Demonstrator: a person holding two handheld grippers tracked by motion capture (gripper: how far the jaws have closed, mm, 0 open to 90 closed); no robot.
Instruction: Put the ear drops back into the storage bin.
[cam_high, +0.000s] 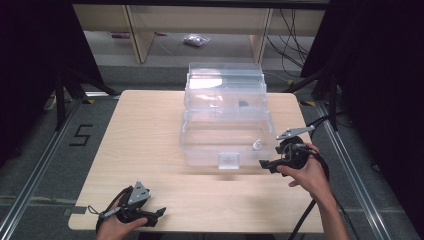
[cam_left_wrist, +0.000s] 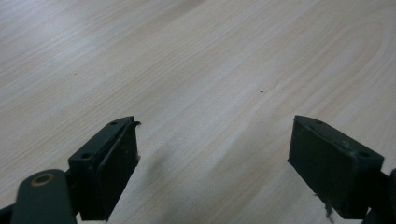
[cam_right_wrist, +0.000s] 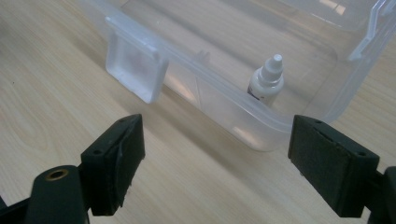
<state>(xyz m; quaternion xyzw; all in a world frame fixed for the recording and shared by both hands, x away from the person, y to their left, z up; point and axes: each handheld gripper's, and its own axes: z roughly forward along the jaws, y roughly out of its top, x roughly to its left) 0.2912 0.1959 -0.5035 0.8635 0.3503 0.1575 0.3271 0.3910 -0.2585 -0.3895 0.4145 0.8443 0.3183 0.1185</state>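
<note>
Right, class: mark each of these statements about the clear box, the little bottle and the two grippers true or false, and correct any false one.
1. The small dropper bottle stands upright inside the clear plastic box. True.
2. The right gripper is shut on the bottle. False: its jaws are open, outside the box.
3. The left gripper is open over bare wooden table. True.
4. The box's lid is closed. False: it stands open at the back.
5. The bottle lies on the table beside the left gripper. False: it is in the box.
</note>
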